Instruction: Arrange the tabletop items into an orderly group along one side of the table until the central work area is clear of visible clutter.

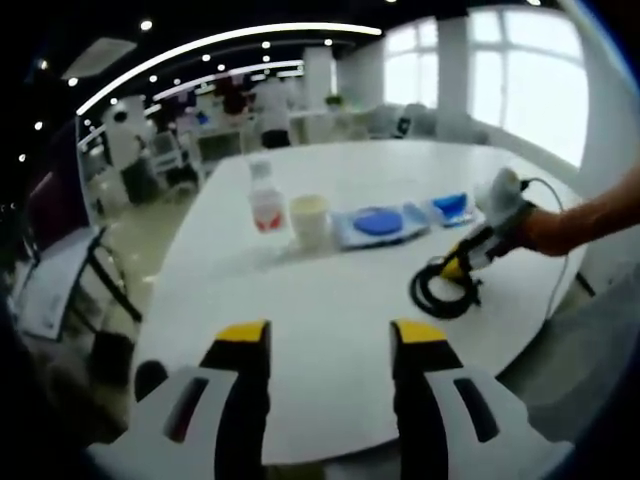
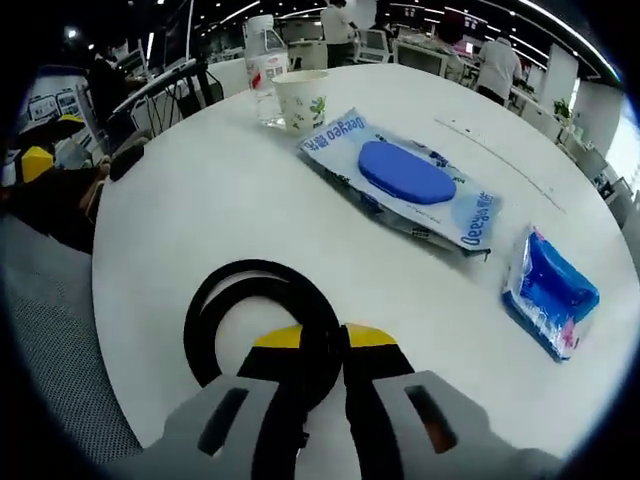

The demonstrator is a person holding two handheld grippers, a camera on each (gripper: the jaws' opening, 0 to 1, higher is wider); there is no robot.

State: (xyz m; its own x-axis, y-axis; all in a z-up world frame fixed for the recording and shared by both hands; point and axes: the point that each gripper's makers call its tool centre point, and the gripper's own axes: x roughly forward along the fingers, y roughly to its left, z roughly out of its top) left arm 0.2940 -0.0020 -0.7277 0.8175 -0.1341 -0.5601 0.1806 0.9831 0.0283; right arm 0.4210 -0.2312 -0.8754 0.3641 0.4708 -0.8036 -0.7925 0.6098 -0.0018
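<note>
A black cable coil [image 2: 203,312] lies on the white round table [image 2: 200,190], and my right gripper [image 2: 322,345] is shut on the coil's near side. Beyond it lie a wipes pack with a blue lid [image 2: 410,175], a small blue packet [image 2: 550,290], a paper cup [image 2: 300,100] and a plastic bottle [image 2: 262,55]. In the left gripper view my left gripper [image 1: 330,340] is open with nothing between its fingers, over the table's near edge. From there the right gripper [image 1: 458,270] is seen on the cable coil [image 1: 440,298], with the bottle [image 1: 265,200], cup [image 1: 310,220], wipes pack [image 1: 380,225] and blue packet [image 1: 450,207] in a row behind.
A person's forearm [image 1: 585,215] reaches in from the right, holding the right gripper. A chair [image 1: 60,280] stands left of the table [image 1: 330,290]. Desks and people fill the office behind. The left gripper's yellow tip [image 2: 35,160] shows beyond the table edge.
</note>
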